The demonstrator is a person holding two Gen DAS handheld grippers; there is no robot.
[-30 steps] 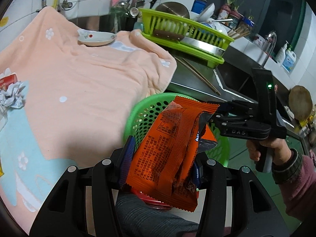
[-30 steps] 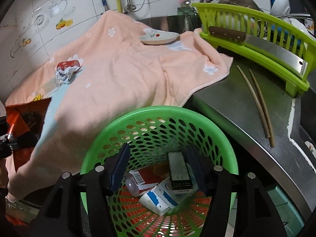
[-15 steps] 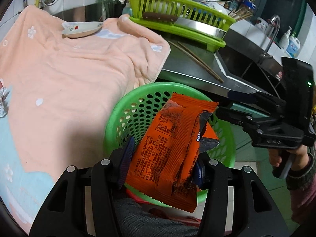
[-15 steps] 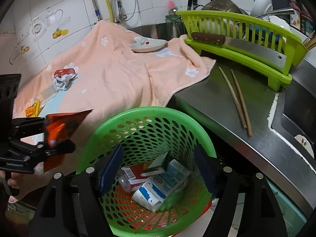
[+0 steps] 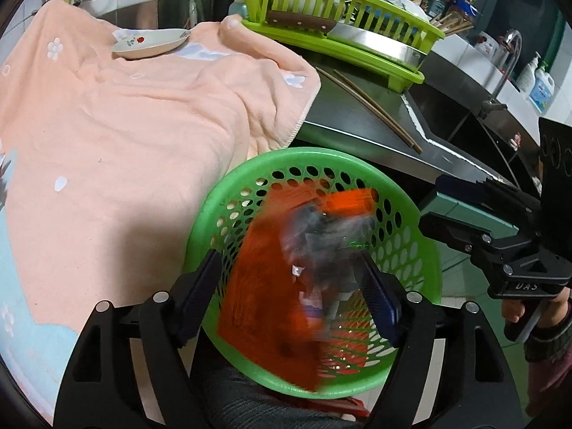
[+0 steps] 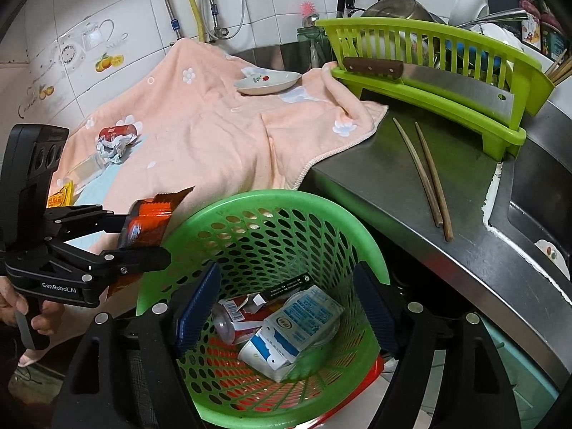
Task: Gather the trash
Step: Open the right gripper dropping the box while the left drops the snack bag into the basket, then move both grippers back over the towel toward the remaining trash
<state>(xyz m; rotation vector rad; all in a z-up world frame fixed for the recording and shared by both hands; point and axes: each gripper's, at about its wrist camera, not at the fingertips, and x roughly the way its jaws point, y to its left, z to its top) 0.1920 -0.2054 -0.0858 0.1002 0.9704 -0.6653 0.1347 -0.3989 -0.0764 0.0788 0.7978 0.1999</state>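
An orange snack wrapper (image 5: 264, 286) shows blurred between the fingers of my left gripper (image 5: 287, 255), directly over the green perforated basket (image 5: 286, 157). The left jaws are opening and the pads stand clear of the wrapper's sides. In the right wrist view the wrapper (image 6: 150, 214) sticks up between the left gripper's (image 6: 150, 236) fingers at the basket's (image 6: 250, 200) left rim. My right gripper (image 6: 287, 268) hangs open over the basket with nothing between its fingers. Inside lie a milk carton (image 6: 293, 325) and a can (image 6: 225, 325).
A peach towel (image 6: 214, 136) covers the counter, with crumpled paper and a red can (image 6: 114, 139), a yellow packet (image 6: 60, 196) and a small dish (image 6: 268, 82) on it. Chopsticks (image 6: 425, 178) lie on the steel counter beside a green dish rack (image 6: 429, 71) holding a cleaver.
The left gripper moved over the basket and its jaws spread. The wrapper, gripped and sharp before, is now blurred and lower. The right jaws also widened.
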